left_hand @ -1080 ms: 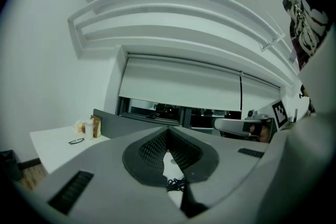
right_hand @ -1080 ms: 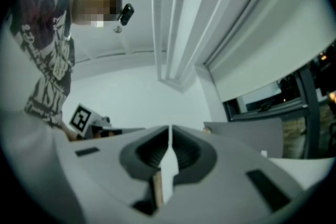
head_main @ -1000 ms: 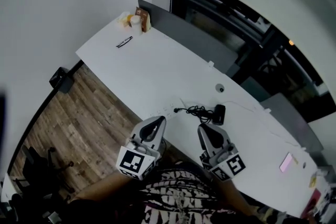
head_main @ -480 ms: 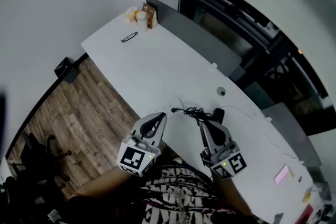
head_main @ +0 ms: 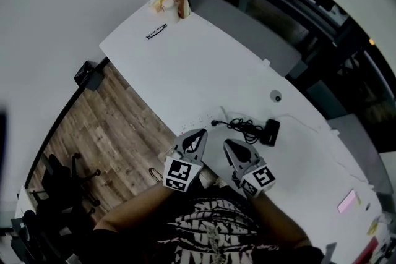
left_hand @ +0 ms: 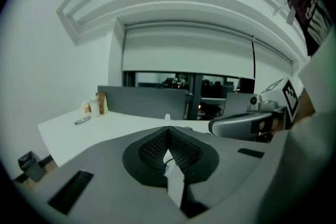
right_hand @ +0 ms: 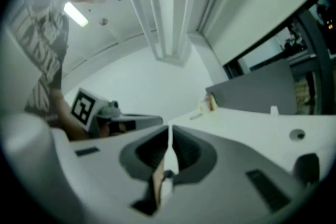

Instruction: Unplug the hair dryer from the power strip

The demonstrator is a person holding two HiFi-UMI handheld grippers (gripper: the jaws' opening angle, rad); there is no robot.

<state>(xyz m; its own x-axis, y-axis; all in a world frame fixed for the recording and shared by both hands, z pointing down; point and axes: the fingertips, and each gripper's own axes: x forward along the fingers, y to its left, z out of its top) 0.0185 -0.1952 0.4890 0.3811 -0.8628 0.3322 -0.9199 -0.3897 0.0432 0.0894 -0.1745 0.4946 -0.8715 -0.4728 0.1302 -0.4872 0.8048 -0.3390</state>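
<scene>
We counted two grey grippers: left gripper (head_main: 199,135), right gripper (head_main: 228,145), both jaws closed tight, empty. One black hair dryer (head_main: 271,132) lay behind one tangled black cord (head_main: 243,127) on long white desk (head_main: 185,65), just beyond the right gripper's tips.

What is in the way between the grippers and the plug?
Nothing visible. Only bare desk shows between the left gripper, the right gripper and the plug. The tangled cord lies beyond the plug.

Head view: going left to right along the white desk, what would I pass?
Cluster of small containers → tangled black cord → black device at the cord's end → small pink item.
</scene>
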